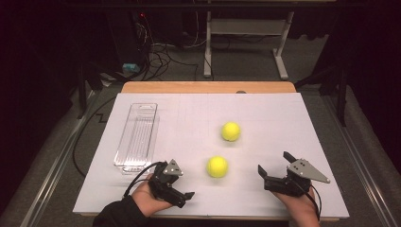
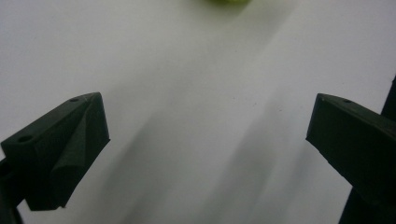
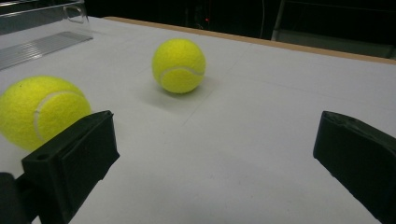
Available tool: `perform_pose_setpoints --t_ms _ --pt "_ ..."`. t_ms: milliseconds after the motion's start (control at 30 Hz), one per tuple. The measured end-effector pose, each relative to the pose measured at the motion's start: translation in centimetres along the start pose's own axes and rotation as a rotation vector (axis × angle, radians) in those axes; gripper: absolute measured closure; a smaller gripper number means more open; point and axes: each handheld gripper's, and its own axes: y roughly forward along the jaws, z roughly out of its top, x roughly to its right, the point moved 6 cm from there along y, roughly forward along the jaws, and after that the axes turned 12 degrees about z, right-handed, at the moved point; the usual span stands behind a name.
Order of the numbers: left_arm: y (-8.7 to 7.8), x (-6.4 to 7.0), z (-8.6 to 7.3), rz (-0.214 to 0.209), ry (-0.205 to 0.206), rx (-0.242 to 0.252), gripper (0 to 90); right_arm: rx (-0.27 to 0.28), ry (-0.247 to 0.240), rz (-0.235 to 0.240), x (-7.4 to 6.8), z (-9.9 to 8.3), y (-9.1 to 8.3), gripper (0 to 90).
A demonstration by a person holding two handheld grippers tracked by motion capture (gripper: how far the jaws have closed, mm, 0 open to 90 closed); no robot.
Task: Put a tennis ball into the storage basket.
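Observation:
Two yellow tennis balls lie on the white table sheet (image 1: 283, 123): the far ball (image 1: 231, 131) near the middle and the near ball (image 1: 217, 166) closer to the front. A person's left hand holds my left gripper (image 1: 185, 185) just left of the near ball; its jaws are open with bare sheet between them (image 2: 208, 121), and a sliver of ball (image 2: 229, 1) shows at the top edge. My right gripper (image 1: 274, 162) stands open to the right of the near ball. Along its jaws (image 3: 215, 135) I see the near ball (image 3: 44, 109) at left and the far ball (image 3: 179, 65) beyond.
A clear plastic tray (image 1: 137, 137) lies lengthwise on the left part of the sheet, also visible as the tray (image 3: 42, 28) at top left. The wooden table edge (image 1: 208, 87) runs along the back. Cables and desk legs (image 1: 281, 56) sit on the floor behind.

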Motion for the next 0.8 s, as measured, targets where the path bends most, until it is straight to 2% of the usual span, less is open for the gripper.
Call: perform_pose_setpoints --t_ms 200,333,800 --pt "-0.7 0.6 1.2 -0.022 0.006 0.010 0.1 0.004 0.005 -0.002 0.2 0.0 -0.1 0.0" --pt "-1.0 0.7 2.3 -0.033 0.026 -0.005 0.5 0.002 0.005 0.001 0.2 -0.1 -0.1 0.0" --pt "0.2 1.7 5.1 -0.051 0.053 -0.002 0.5 0.002 0.002 0.003 0.1 0.0 -0.1 0.0"
